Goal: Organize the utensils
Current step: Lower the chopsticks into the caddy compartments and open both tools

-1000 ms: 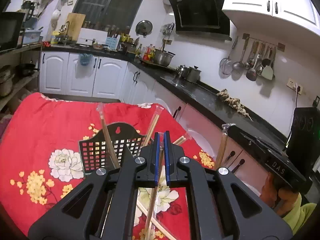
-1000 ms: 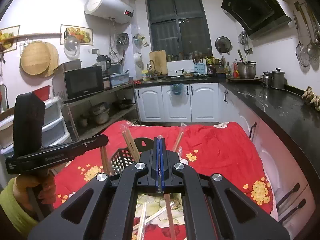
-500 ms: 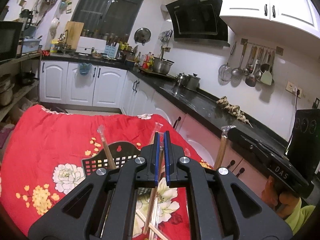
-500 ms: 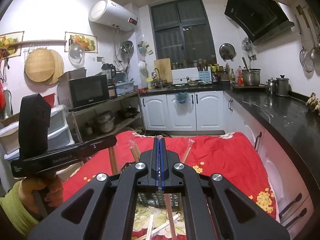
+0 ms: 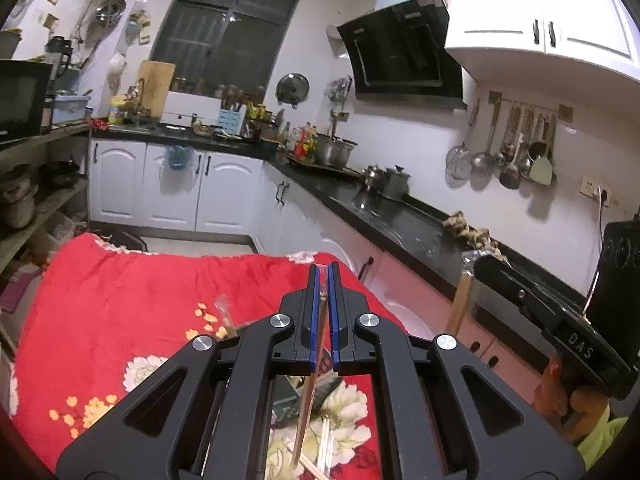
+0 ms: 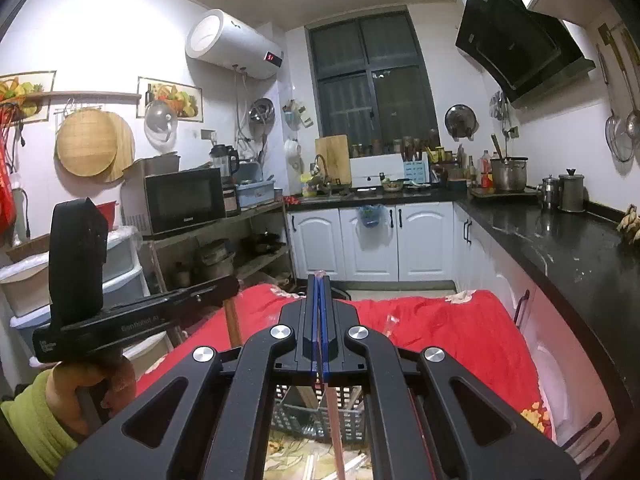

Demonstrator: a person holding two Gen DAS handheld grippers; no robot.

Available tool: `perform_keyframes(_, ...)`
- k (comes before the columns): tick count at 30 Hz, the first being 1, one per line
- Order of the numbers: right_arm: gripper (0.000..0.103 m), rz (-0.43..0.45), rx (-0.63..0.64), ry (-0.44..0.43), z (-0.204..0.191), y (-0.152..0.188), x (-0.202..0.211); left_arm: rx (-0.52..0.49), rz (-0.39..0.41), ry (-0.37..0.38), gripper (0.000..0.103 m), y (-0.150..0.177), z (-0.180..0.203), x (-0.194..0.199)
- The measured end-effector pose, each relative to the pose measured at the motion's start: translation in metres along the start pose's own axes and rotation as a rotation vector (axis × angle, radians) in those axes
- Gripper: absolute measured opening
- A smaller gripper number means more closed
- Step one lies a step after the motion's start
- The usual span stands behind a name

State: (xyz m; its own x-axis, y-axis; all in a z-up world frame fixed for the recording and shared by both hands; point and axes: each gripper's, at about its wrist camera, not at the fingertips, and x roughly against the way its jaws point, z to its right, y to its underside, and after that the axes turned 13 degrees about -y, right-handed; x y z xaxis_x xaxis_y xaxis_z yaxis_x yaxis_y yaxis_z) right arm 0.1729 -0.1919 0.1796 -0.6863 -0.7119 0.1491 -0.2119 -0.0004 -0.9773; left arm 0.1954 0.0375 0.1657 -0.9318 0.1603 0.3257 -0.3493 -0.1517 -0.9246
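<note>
My left gripper [image 5: 323,270] is shut on a plastic-wrapped chopstick [image 5: 309,394] that hangs down between its blue pads, above the red floral cloth [image 5: 132,288]. My right gripper [image 6: 319,280] is shut on another wrapped chopstick [image 6: 335,420], held over the black mesh basket [image 6: 316,416]. In the left wrist view the basket is almost hidden under the gripper; one wrapped chopstick [image 5: 224,316] stands up from it. Each gripper also shows in the other's view, a hand holding it: the right gripper [image 5: 520,292] and the left gripper [image 6: 160,316].
Loose chopsticks [image 5: 325,440] lie on the cloth below the grippers. A black countertop [image 6: 568,240] with pots runs along the right, over white cabinets [image 6: 372,240]. A shelf with a microwave [image 6: 184,200] stands to the left.
Both grippers have risen with their chopsticks still held. The basket and cloth have slid lower in both views and more of the kitchen walls shows.
</note>
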Motion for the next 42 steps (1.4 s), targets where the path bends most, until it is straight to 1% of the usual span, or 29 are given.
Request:
perform_keyframes(6, 0.001, 0.012, 0.002, -0.011, 0.001, -0.013, -0.01, 0.008, 0.065, -0.046, 0.002, -0.024, -0.009, 0.01)
perform_keyframes(10, 0.001, 0.038, 0.004, -0.013, 0.001, -0.02, -0.018, -0.002, 0.114, -0.076, 0.002, -0.036, -0.012, 0.014)
perform_keyframes(12, 0.001, 0.051, 0.004, -0.016, 0.001, -0.023, -0.024, 0.001, 0.123, -0.082, 0.002, -0.04, -0.015, 0.011)
perform_keyframes(19, 0.001, 0.086, -0.014, -0.015, 0.008, -0.028, -0.041, 0.038, 0.114, -0.093, 0.002, -0.041, -0.029, -0.009)
perform_keyframes(23, 0.001, 0.119, -0.029, -0.016, 0.013, -0.032, -0.048, 0.029, 0.119, -0.114, 0.002, -0.039, -0.032, -0.017)
perform_keyframes(27, 0.001, 0.119, -0.03, -0.002, 0.018, -0.033, -0.058, 0.045, 0.119, -0.124, 0.002, -0.04, -0.038, -0.024)
perform_keyframes(35, 0.001, 0.115, -0.036, 0.021, 0.028, -0.03, -0.077, 0.044, 0.121, -0.141, 0.002, -0.034, -0.041, -0.037)
perform_keyframes(39, 0.001, 0.105, -0.036, 0.041, 0.033, -0.025, -0.089, 0.052, 0.12, -0.15, 0.002, -0.029, -0.048, -0.043)
perform_keyframes(42, 0.001, 0.098, -0.034, 0.049, 0.036, -0.019, -0.096, 0.039, 0.13, -0.166, 0.002, -0.025, -0.049, -0.047)
